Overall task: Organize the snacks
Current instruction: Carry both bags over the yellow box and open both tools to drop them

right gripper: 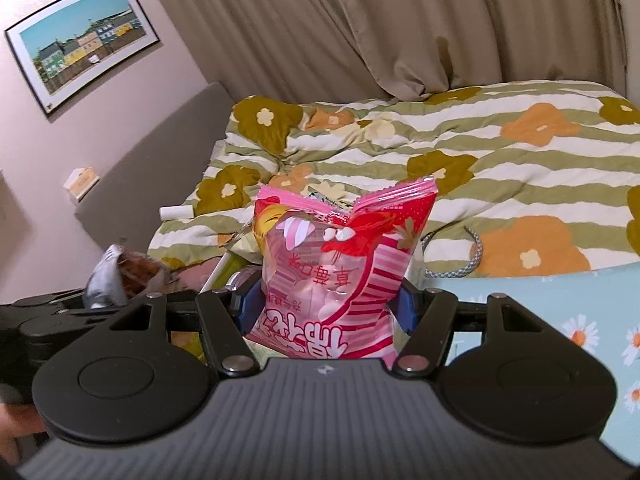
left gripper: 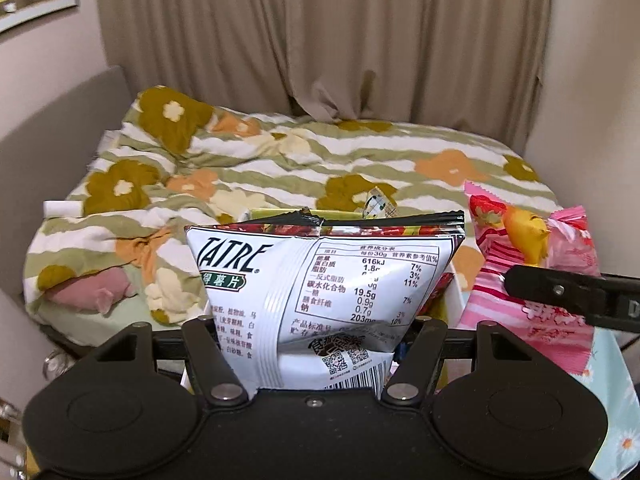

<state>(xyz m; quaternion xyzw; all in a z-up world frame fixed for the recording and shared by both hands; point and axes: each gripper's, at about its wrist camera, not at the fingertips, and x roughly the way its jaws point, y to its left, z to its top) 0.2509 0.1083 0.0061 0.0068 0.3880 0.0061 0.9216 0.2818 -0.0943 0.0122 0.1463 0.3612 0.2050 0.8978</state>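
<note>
A white chip bag (left gripper: 320, 276) with a printed nutrition table stands upright between the fingers of my left gripper (left gripper: 316, 332), which is shut on its lower part. In the right wrist view, a pink strawberry snack bag (right gripper: 332, 264) stands upside down between the blue pads of my right gripper (right gripper: 326, 304), which is shut on it. Both bags are held above the bed. The pink bag (left gripper: 524, 248) also shows at the right of the left wrist view, with one black right finger (left gripper: 560, 294) across it. The chip bag (right gripper: 106, 276) appears grey at the left of the right wrist view.
A bed with a striped floral quilt (left gripper: 280, 160) fills the space ahead, with beige curtains (left gripper: 320, 40) behind. A white bin wall (left gripper: 454, 300) and more snack packets (left gripper: 378, 204) lie below the chip bag. A daisy-print cloth (right gripper: 520, 304) is at the right, and a pink plush (left gripper: 96, 288) at the left.
</note>
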